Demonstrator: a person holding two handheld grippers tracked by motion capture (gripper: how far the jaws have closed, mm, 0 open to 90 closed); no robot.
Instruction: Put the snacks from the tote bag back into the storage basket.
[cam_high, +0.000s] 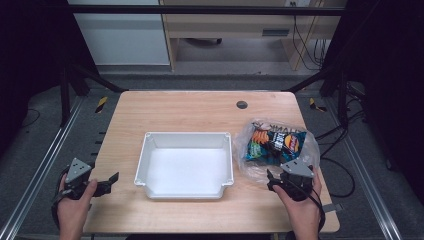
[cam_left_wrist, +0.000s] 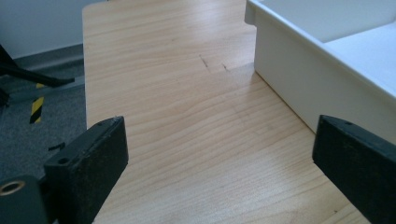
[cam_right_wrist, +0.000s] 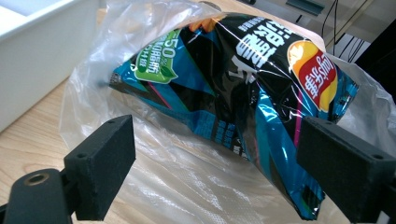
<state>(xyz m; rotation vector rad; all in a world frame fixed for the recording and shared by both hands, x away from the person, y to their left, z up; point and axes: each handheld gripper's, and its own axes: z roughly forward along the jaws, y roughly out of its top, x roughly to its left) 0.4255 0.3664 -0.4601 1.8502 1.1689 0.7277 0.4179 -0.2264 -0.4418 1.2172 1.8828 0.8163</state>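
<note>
Lab test rig: wooden table (cam_high: 200, 107) inside black frame (cam_high: 200, 10), floor rails (cam_high: 42, 165), loose cables (cam_high: 312, 47), hazard tape (cam_high: 101, 103).

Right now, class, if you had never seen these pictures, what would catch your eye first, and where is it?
The bright chip bag inside a clear plastic bag stands out, at the table's right side. The right gripper sits open at its near edge. A white tray, empty, takes the table's middle, and the left gripper waits open to its left.
</note>
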